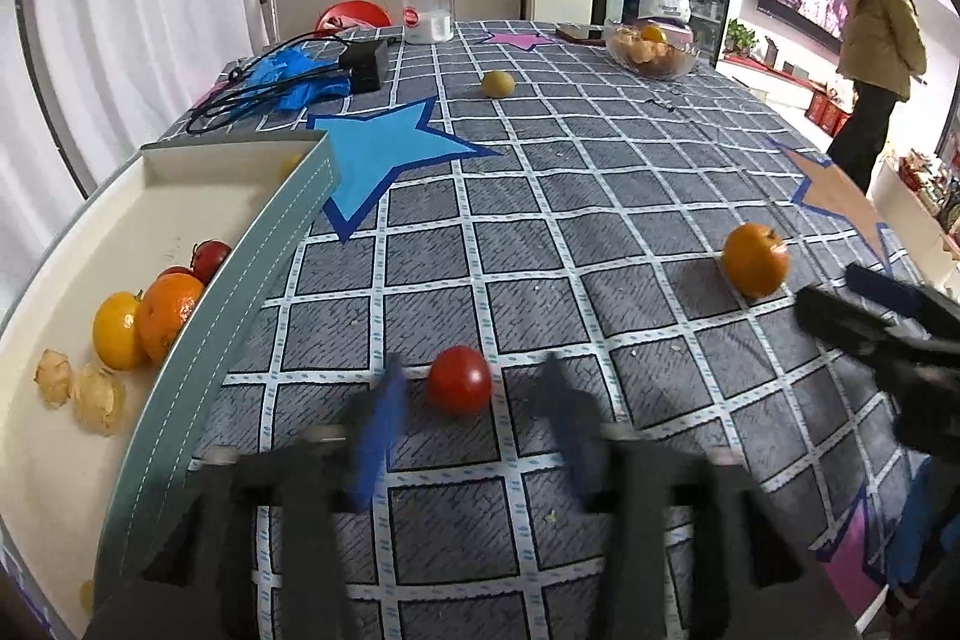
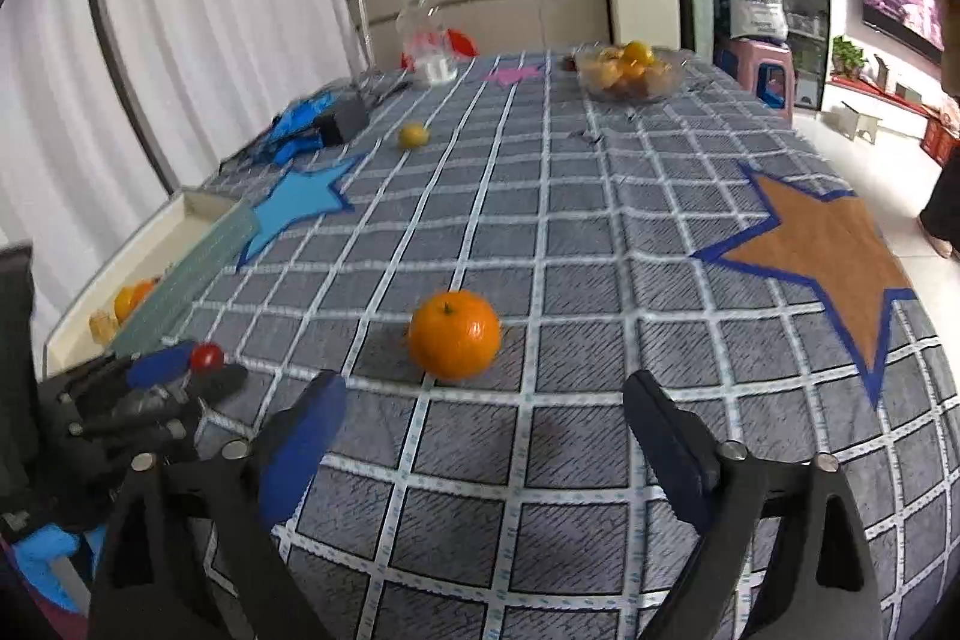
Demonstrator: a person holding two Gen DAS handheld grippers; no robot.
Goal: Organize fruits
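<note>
A small red fruit (image 1: 459,379) lies low in the frame on the desk (image 1: 600,196), just ahead of the wide left tongs (image 1: 474,376), the tray (image 1: 282,244) wall close at left. Mid-frame, an orange (image 2: 454,334) sits on open cloth ahead of the wide right tongs (image 2: 486,400).

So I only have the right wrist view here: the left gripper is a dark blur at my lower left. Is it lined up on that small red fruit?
Observer: Yes. In the left wrist view the small red fruit sits just ahead of the left gripper, between its open fingers, not yet touched.
Operator: What's in the tray? I barely see into it.
Observer: The tray holds two orange citrus, two dark red fruits and two papery husked fruits.
Operator: And my gripper?
Observer: The right gripper is open, with the orange just ahead of its tips.
</note>
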